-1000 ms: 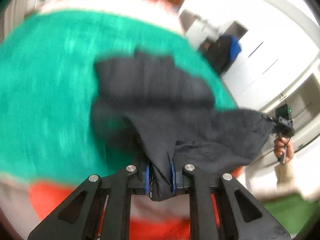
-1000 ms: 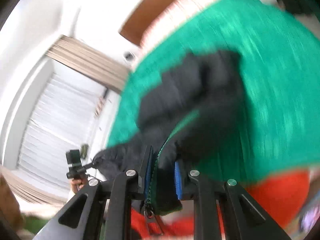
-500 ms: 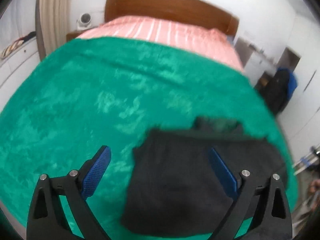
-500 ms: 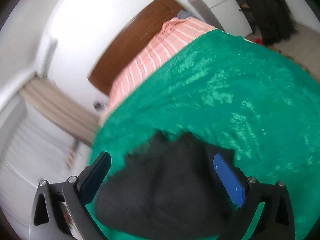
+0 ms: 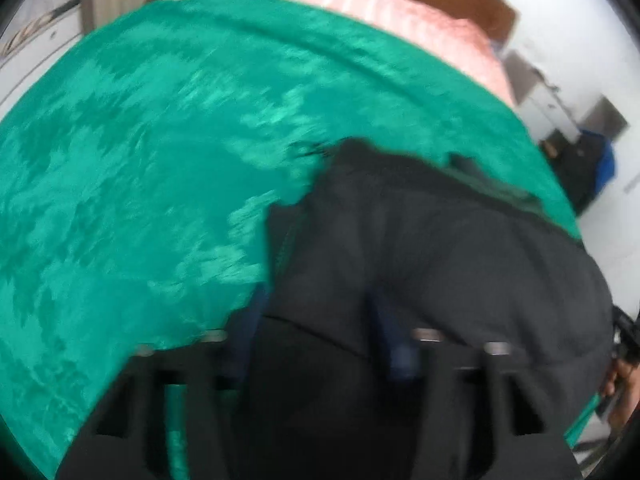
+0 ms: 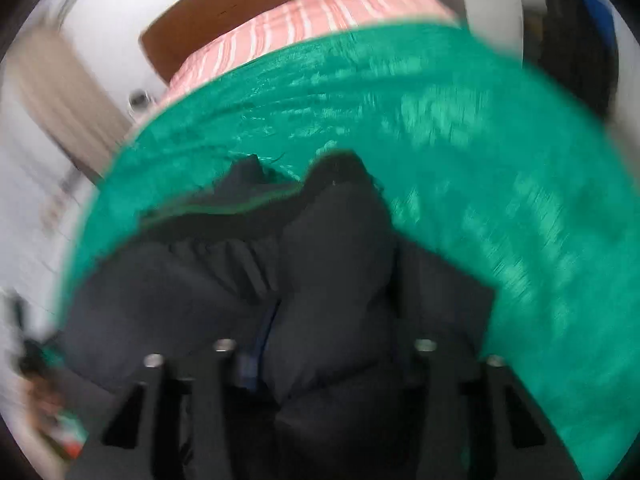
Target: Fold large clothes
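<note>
Both grippers have dropped onto the black jacket [image 5: 432, 248] lying on the bed's green blanket [image 5: 140, 160]; left gripper [image 5: 316, 344] and right gripper [image 6: 324, 356] jaws are closing with its fabric between them.

green blanket [image 5: 140, 168] covering bed | pink striped sheet [image 6: 304, 28] showing beyond it | brown headboard [image 6: 224, 8] standing behind

Bright even daylight, heavy motion blur thru both views, fisheye-warped edges w/ dark corners.

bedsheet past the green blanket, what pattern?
Pink with white stripes, clearest in the right wrist view.
</note>
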